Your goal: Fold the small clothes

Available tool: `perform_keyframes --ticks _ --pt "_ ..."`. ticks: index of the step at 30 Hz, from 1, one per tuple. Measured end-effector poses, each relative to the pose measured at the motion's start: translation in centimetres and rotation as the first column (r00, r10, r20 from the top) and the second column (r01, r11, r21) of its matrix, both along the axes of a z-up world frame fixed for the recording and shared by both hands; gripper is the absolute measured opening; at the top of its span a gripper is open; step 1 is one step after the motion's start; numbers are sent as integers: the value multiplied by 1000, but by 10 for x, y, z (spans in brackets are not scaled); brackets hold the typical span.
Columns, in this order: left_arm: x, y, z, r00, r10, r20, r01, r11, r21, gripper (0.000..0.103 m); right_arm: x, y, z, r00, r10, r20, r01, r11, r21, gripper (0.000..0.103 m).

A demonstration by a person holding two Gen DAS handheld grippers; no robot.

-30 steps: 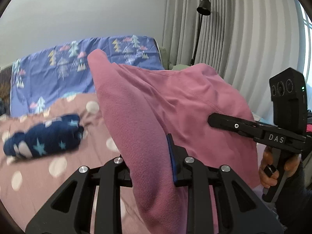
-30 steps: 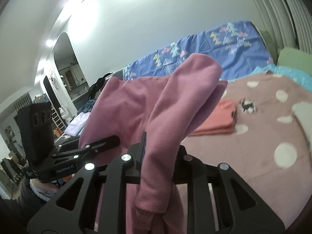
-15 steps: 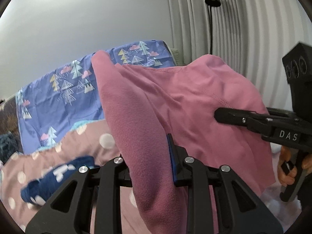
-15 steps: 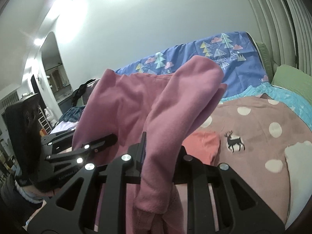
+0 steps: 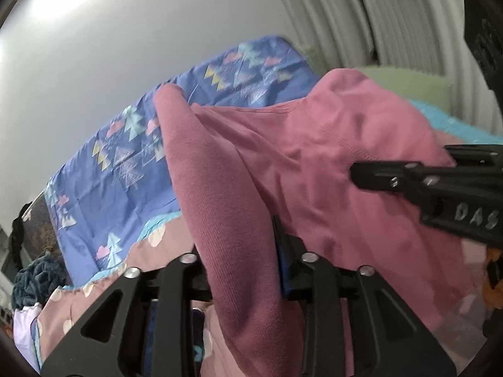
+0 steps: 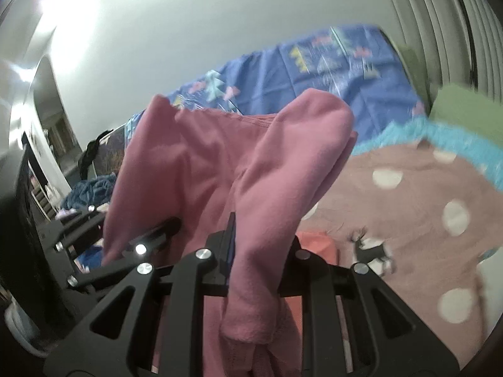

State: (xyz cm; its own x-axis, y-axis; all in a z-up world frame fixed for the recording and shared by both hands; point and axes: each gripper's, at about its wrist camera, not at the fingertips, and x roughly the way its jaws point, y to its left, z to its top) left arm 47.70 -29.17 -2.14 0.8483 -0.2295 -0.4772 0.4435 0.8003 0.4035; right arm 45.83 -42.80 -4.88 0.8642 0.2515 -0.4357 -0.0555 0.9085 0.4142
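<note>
A pink garment (image 5: 283,157) hangs stretched in the air between my two grippers, above the bed. My left gripper (image 5: 239,251) has one bunched edge standing up between its jaws. They are opening, and the blue pad still touches the cloth. In the right wrist view the other edge of the garment (image 6: 283,157) drapes over my right gripper (image 6: 261,245). Its jaws are also opening, with the cloth still pinched between them. One right finger (image 5: 393,182) shows against the cloth in the left wrist view. The left gripper's fingers (image 6: 151,235) show at the left of the right wrist view.
A brown dotted blanket (image 6: 408,204) covers the bed, with a folded orange garment (image 6: 317,245) lying just below my right gripper. Behind are a blue tree-print sheet (image 5: 125,172), a green pillow (image 6: 465,106), grey curtains (image 5: 361,15) and a heap of dark blue clothes (image 6: 91,188).
Both grippers have carried the pink garment across the bed. The navy star-print garment has slid out of the left wrist view. The orange garment now lies close under the right gripper.
</note>
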Motion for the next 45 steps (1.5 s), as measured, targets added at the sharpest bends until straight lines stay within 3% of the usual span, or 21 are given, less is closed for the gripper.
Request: perform_keyframes --ticks 1,2,3,4,6,7,8,9,10,12,15,22,28,36,41,45 --pt "14 1 -16 998 68 10 -68 997 29 61 11 -7 -15 1000 -5 -25 6 998 56 28" --pt "22 5 -29 993 117 10 -118 992 48 65 20 -16 -36 998 -22 -66 30 993 116 56" --pt "29 10 -44 989 148 -19 -146 988 56 65 26 -23 -54 992 -45 -119 62 987 145 76" --pt "37 20 -70 978 167 -122 -159 985 69 65 31 -33 -89 973 -86 -216 124 978 169 75" --pt "40 32 -105 956 172 -239 -150 983 107 65 28 -43 -131 950 -86 -299 149 969 197 74" --pt "35 38 -124 953 147 -263 -121 986 114 65 25 -53 -157 928 -70 -367 179 945 273 74" --pt "24 45 -130 969 127 -212 -112 991 79 65 21 -63 -170 922 -42 -386 199 905 375 72" --pt "18 49 -130 972 126 -198 -117 992 53 65 14 -67 -170 927 -44 -373 209 885 415 71" --pt "15 53 -130 966 136 -221 -133 991 26 65 3 -66 -159 942 -71 -327 206 893 400 71" --pt "11 62 -127 952 143 -272 -154 988 -21 65 -17 -52 -150 950 -99 -295 196 927 320 74" --pt "-4 74 -122 948 146 -283 -168 984 -56 68 -47 -34 -145 950 -165 -264 227 948 224 74" --pt "-99 104 -105 944 74 -321 -154 961 -230 80 -143 11 -129 961 -205 -184 220 973 67 79" --pt "-202 141 -76 964 30 -262 -120 935 -335 91 -231 35 -128 962 -219 -160 220 975 -16 83" --pt "-308 165 -44 981 -15 -193 -51 942 -333 95 -343 41 -129 942 -296 -159 300 954 1 83" --pt "-355 178 -24 993 -24 -119 -20 935 -354 101 -384 70 -107 931 -324 -168 302 943 -143 83" --pt "-378 187 -15 995 -24 -97 -12 933 -360 101 -415 104 -59 936 -351 -37 329 905 -271 90"
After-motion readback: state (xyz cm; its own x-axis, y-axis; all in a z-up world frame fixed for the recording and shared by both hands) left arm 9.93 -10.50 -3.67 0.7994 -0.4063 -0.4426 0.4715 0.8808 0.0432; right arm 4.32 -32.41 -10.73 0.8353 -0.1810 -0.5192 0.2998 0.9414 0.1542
